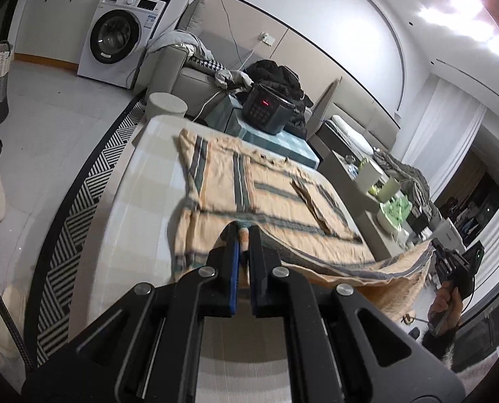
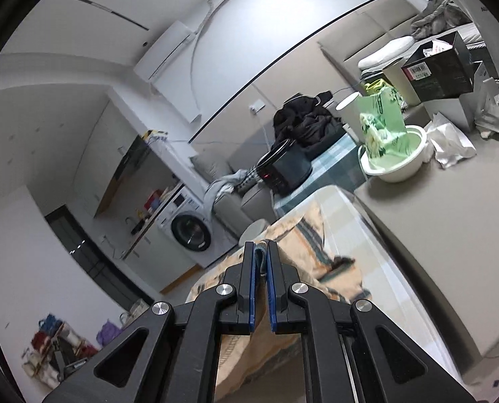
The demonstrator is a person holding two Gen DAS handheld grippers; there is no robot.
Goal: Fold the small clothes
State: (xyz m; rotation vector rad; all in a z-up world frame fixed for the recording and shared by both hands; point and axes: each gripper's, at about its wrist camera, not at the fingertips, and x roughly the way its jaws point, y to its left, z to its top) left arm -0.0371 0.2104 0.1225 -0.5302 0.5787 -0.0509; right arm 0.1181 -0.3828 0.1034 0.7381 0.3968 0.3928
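Striped shirt [image 1: 249, 181] on table [image 1: 141, 181] — near hem pinched by left gripper [image 1: 243, 231], right gripper [image 2: 262, 252] pinching too.

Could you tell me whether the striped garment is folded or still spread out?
Mostly spread: the garment lies flat on the table, with its near edge lifted by both shut grippers, left and right.

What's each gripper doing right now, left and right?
Left gripper: closed on the striped shirt hem.
Right gripper: closed on the same shirt's edge.
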